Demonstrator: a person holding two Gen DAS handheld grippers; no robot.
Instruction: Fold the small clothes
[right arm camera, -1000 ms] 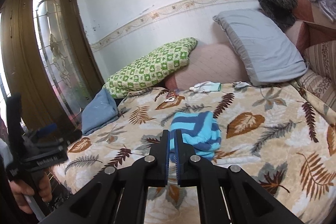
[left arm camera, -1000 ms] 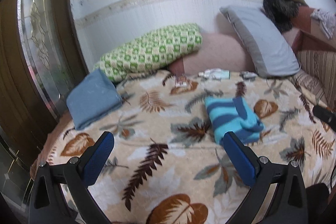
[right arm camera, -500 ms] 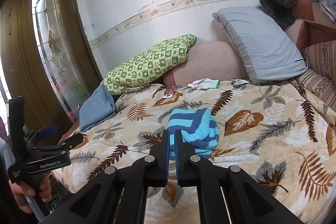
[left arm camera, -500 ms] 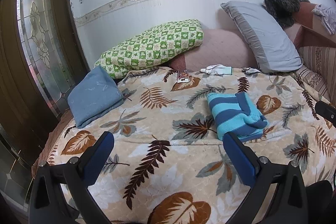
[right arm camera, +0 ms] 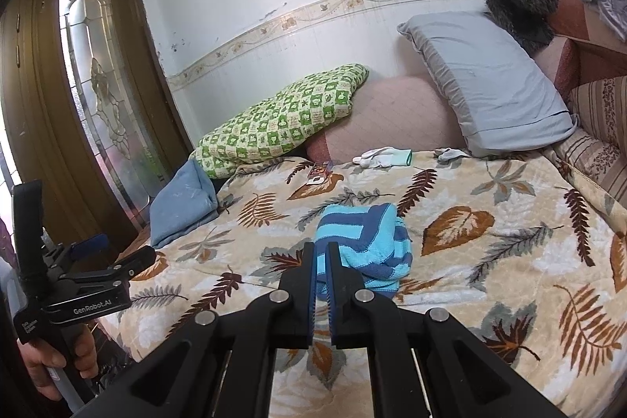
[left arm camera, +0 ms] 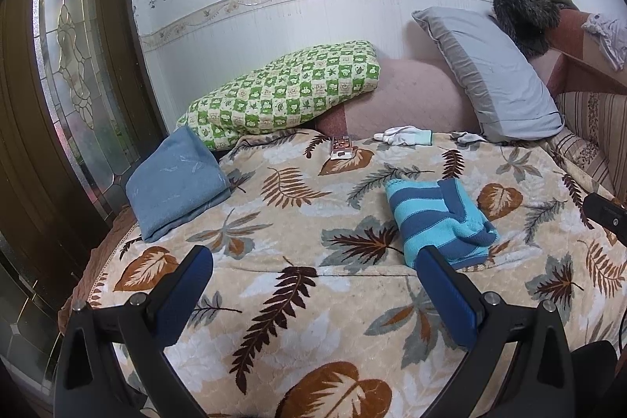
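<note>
Folded blue-striped knit garment (left arm camera: 439, 218) lying on the leaf-patterned blanket (left arm camera: 298, 300), near mid-bed. Right gripper (right arm camera: 321, 249) hangs just short of it, jaws closed together, holding nothing. Left gripper (left arm camera: 313, 261) hovers above the blanket, jaws spread wide, empty. White glove (left arm camera: 403, 136) and grey pillow (left arm camera: 490, 73) lie beyond.
</note>
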